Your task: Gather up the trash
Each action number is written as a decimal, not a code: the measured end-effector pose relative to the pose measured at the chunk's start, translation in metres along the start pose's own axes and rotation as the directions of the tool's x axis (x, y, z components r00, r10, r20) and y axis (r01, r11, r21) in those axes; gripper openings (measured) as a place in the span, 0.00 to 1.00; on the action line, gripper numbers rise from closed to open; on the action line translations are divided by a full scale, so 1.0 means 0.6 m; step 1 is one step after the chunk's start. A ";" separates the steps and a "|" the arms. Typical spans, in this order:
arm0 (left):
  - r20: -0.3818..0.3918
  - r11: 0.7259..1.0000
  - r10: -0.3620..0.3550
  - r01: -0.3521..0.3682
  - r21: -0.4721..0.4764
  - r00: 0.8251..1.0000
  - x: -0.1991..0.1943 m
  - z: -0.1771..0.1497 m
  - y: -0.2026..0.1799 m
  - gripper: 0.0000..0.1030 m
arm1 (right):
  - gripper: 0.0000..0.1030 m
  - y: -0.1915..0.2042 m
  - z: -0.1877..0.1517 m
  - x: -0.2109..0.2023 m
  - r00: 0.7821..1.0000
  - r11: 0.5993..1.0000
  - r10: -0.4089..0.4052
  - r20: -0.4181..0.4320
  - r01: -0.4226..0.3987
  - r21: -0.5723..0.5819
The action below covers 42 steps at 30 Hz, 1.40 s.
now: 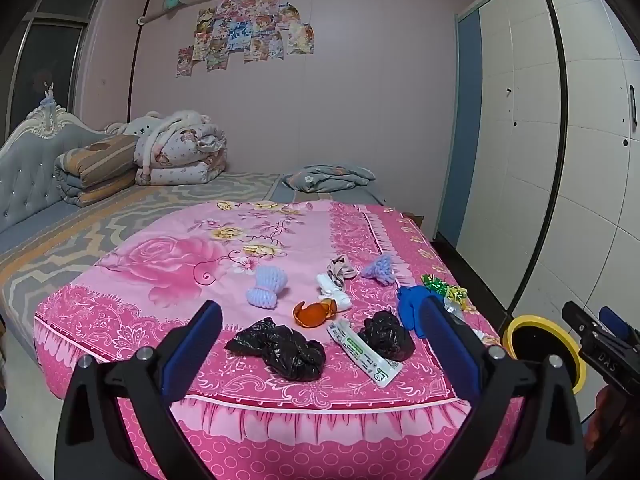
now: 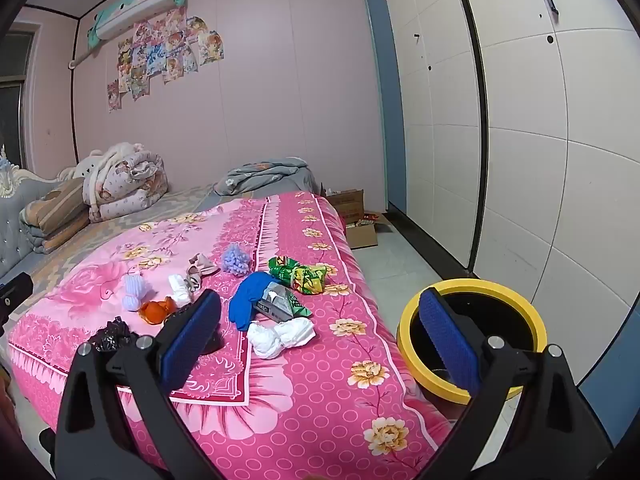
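Note:
Trash lies on the pink floral bedspread (image 1: 168,272): two crumpled black bags (image 1: 282,346) (image 1: 386,334), a white and green wrapper (image 1: 364,350), an orange peel (image 1: 314,312), green snack wrappers (image 2: 302,276), a crushed carton (image 2: 280,302), white tissue (image 2: 280,336). A yellow-rimmed black bin (image 2: 472,336) stands on the floor right of the bed, also in the left wrist view (image 1: 540,346). My left gripper (image 1: 322,340) is open, empty, above the bed's near edge. My right gripper (image 2: 320,328) is open, empty, between bed and bin.
Purple yarn bundles (image 1: 266,286) (image 2: 238,260), socks (image 1: 334,286) and a blue glove (image 2: 250,300) lie among the trash. Folded quilts (image 1: 176,152) sit at the headboard. A white wardrobe (image 2: 520,120) lines the right wall. Cardboard boxes (image 2: 358,216) stand on the floor beyond the bed.

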<state>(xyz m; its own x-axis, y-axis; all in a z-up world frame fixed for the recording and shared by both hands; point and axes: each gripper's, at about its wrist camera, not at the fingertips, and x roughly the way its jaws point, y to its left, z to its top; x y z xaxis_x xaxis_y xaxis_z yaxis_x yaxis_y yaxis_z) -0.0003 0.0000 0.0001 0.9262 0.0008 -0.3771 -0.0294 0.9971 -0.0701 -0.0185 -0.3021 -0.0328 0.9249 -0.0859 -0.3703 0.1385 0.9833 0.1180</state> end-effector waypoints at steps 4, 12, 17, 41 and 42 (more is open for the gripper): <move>-0.001 1.000 -0.003 0.003 0.000 1.000 -0.001 0.000 0.000 0.92 | 0.92 0.000 0.000 0.002 1.000 1.000 -0.001 -0.010 0.001 -0.001; -0.004 1.000 -0.002 0.002 -0.002 1.000 0.001 -0.003 0.006 0.92 | 0.92 0.001 -0.001 0.003 1.000 1.000 -0.002 -0.009 0.002 -0.005; -0.008 1.000 -0.003 0.003 -0.001 1.000 0.001 -0.001 0.007 0.92 | 0.92 -0.002 -0.001 0.005 1.000 1.000 -0.003 -0.010 0.003 -0.004; -0.011 1.000 -0.004 0.004 -0.013 1.000 0.003 -0.007 0.012 0.92 | 0.92 -0.002 -0.007 0.011 1.000 1.000 -0.002 -0.017 0.002 -0.001; -0.011 1.000 -0.003 0.003 -0.013 1.000 0.003 -0.007 0.011 0.92 | 0.92 -0.003 -0.007 0.011 1.000 1.000 -0.002 -0.017 0.002 -0.001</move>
<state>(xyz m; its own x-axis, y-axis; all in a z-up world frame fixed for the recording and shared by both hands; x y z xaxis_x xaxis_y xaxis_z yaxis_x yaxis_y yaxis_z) -0.0003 0.0065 -0.0049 0.9221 -0.0034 -0.3870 -0.0312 0.9961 -0.0831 -0.0142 -0.3034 -0.0395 0.9184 -0.0849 -0.3865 0.1399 0.9833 0.1165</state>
